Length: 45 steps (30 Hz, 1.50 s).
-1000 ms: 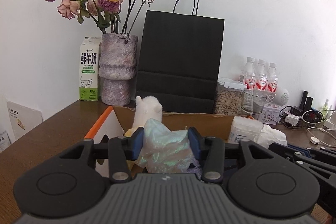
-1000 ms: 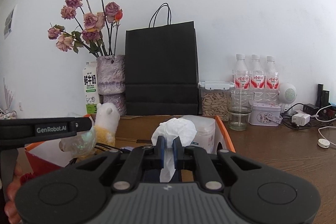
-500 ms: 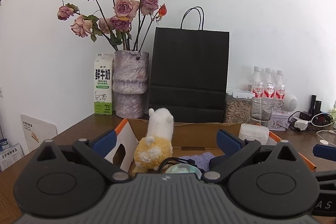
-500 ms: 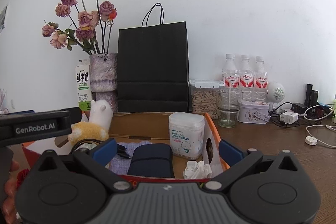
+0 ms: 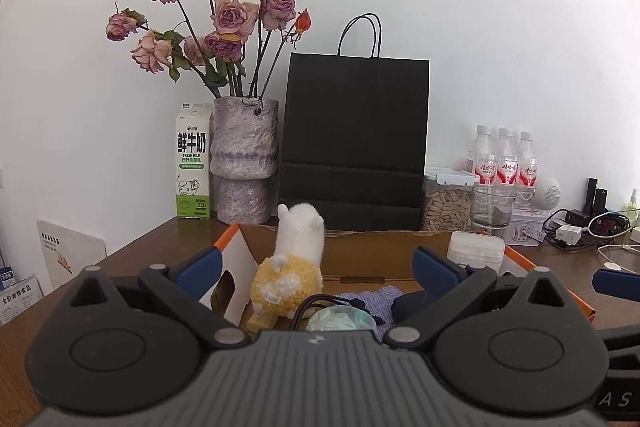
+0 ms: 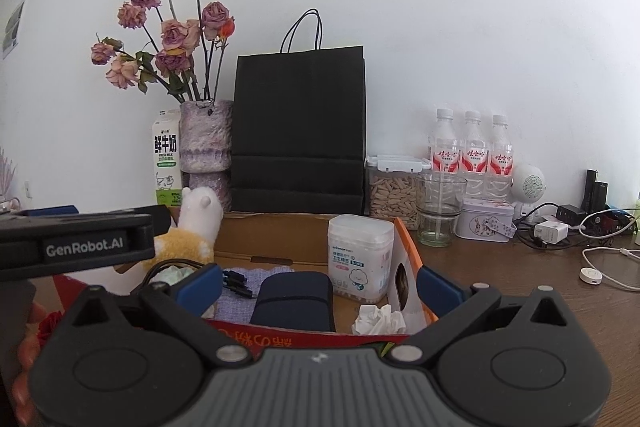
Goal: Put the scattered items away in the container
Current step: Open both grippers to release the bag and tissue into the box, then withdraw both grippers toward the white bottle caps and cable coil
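Both claws stand spread wide with nothing between their blue pads: the left gripper [image 5: 316,267] low in its frame, the right gripper [image 6: 320,281] likewise. Just beyond them sits the cardboard box [image 6: 276,227], already holding the crumpled tissue [image 6: 378,319] at lower centre, the pale green wad [image 5: 340,319], the plush alpaca [image 5: 294,267], a dark pouch [image 6: 294,301] and the cotton swab tub [image 6: 360,257]. No loose item shows on the wooden table [image 6: 540,291], so the tidying looks nearly finished.

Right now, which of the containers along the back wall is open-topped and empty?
The clear glass cup, between the lidded seed jar and the closed tin; the three bottles behind are capped.
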Motion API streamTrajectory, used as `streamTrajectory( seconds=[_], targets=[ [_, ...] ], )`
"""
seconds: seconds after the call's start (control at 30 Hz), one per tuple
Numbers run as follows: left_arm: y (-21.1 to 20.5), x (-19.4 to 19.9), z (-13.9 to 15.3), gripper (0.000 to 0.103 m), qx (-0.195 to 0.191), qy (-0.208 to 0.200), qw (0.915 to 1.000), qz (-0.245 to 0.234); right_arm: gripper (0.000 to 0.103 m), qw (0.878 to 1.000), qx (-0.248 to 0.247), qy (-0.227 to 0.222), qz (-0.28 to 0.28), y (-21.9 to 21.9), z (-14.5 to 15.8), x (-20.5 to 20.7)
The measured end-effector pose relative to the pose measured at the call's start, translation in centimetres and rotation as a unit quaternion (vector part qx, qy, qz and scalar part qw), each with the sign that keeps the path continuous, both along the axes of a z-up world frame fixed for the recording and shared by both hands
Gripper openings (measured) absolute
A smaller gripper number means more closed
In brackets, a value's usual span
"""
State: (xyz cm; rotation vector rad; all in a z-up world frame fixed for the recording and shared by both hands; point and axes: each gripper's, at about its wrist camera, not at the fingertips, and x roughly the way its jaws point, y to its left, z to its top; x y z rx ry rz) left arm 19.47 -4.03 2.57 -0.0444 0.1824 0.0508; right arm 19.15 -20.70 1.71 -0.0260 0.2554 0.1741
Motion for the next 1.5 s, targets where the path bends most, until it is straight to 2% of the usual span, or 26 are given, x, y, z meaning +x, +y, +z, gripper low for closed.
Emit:
streamTrajectory(
  seconds=[0.53, 0.83, 1.1, 1.5],
  targets=[
    [-0.6, -1.8, -0.4, 0.103, 0.009, -0.011, 0.9999, -0.010, 0.103, 1.000, -0.006, -0.003, 0.014, -0.1, -0.1, -1.3],
    [0.7, -4.2, -0.4, 0.103, 0.008, -0.016, 0.9998, -0.007, 0.103, 1.000, -0.016, 0.000, 0.019, -0.4, -0.9, -3.1],
    [2.6, -7.3, -0.5, 0.103, 0.009, 0.004, 1.0000, -0.001, 0.103, 0.999, -0.018, 0.013, 0.031, -0.4, -1.5, -6.0],
    [7.5, -10.6, -1.9, 0.103, -0.008, 0.067, 0.9975, 0.020, 0.103, 0.998, -0.013, 0.049, 0.045, 0.1, -2.1, -8.9]
  ],
)
